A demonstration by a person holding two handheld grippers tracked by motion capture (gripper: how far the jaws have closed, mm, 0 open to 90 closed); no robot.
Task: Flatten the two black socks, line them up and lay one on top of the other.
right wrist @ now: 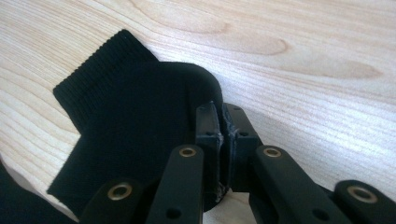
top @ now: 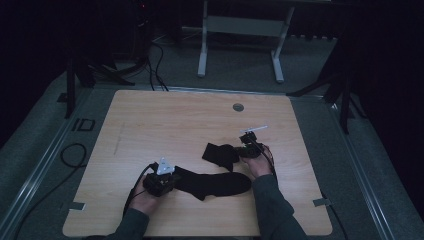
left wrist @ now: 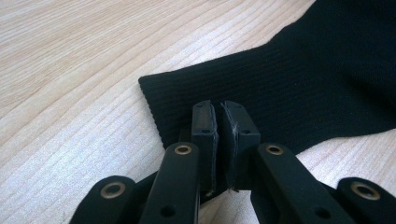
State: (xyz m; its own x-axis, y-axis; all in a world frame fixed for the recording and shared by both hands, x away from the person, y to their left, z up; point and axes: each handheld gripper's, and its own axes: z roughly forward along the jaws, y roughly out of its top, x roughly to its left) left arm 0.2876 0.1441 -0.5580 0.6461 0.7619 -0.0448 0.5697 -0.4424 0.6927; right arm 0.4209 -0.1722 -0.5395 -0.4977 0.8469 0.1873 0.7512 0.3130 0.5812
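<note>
Pairing two black socks looks like the step in hand. The long sock (top: 212, 184) lies flat near the front edge of the tabletop (top: 150, 120), its cuff pinched by the left gripper (left wrist: 219, 122). The short sock (top: 220, 154) sits crumpled just beyond it, its edge pinched by the right gripper (right wrist: 220, 123). Lifting the short one clear before drawing it over the long one should keep the cuffs aligned. Beyond the pale wood, the room is dim: grey floor (top: 240, 75), a white frame (top: 242, 25), cables (top: 155, 65).
</note>
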